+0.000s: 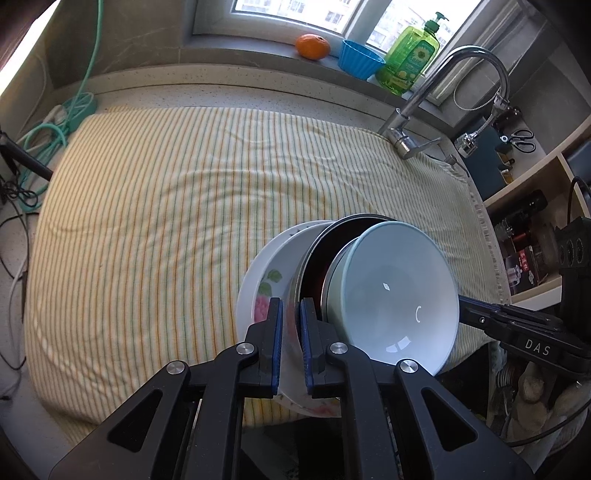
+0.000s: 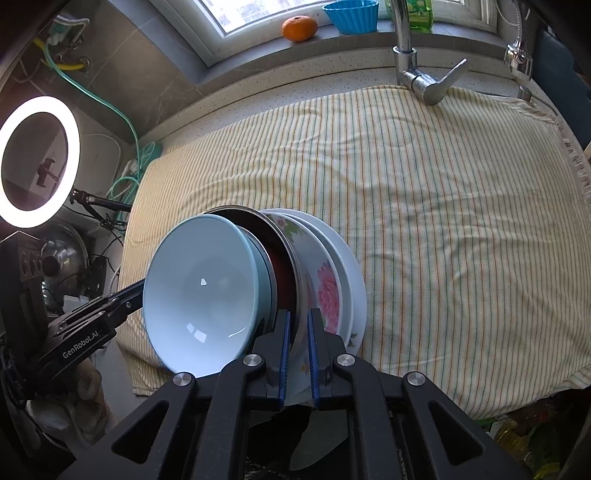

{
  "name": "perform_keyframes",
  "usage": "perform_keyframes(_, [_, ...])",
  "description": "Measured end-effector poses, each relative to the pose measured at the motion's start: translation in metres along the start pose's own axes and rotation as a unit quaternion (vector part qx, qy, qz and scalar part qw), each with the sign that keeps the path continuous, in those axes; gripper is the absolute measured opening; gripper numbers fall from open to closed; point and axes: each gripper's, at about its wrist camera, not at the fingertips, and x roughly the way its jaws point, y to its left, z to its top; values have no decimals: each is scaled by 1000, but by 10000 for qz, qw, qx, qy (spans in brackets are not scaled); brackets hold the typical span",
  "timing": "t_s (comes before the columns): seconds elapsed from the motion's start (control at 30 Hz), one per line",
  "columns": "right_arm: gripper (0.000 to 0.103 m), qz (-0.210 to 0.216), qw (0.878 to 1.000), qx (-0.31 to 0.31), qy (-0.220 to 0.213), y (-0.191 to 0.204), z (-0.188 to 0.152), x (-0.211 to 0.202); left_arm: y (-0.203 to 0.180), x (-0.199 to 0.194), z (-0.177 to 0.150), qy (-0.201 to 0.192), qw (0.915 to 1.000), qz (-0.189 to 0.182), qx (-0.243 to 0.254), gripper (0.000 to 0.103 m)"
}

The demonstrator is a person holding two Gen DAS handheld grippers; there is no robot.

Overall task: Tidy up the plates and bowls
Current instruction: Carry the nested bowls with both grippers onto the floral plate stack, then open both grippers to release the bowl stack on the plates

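Over the towel (image 1: pixel 155 206), both my tongs, left (image 1: pixel 291 306) and right (image 2: pixel 298 317), clamp the stack's (image 1: pixel 347 295) rims; I'd lower it level, bowl (image 1: pixel 399 291) might slide.

Daylight pours through the window (image 1: pixel 295 14), while a glowing ring light (image 2: pixel 38 162) flares white at left. Fisheye distortion bends the edges; corners fall dark.

— What sort of place is this?
— A home kitchen: a chrome faucet (image 1: pixel 454 96) by the window, dish soap (image 1: pixel 412 55) and an orange (image 1: pixel 312 46) on the sill.
— Anything else?
— A striped cloth (image 2: pixel 424 221) covers the table.
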Motion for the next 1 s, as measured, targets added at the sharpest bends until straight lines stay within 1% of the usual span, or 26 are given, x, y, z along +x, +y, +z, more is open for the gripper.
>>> perform_keyframes(0.23, [10, -60, 9998, -19, -168, -2, -7, -11, 0, -11, -3, -169, 9997, 151, 12, 8])
perform_keyframes(0.47, [10, -200, 9992, -80, -333, 2, -18, -19, -7, -20, -7, -327, 9989, 278, 173, 8])
perform_keyframes(0.57, [10, -326, 9984, -169, -438, 4, -23, -22, -11, -25, -9, -403, 9984, 306, 240, 12])
perform_keyframes(0.73, [16, -596, 9946, -361, -771, 11, -29, -32, -18, -32, -14, -531, 9971, 383, 395, 12])
perform_keyframes(0.87, [22, -776, 9904, -463, -1044, 16, -33, -42, -20, -37, -15, -643, 9960, 423, 449, 15])
perform_keyframes(0.93, [22, -866, 9881, -506, -1168, 17, -35, -46, -20, -40, -16, -665, 9959, 420, 446, 18])
perform_keyframes(1.0, [23, -934, 9861, -515, -1275, 19, -36, -49, -21, -42, -17, -707, 9953, 456, 469, 18])
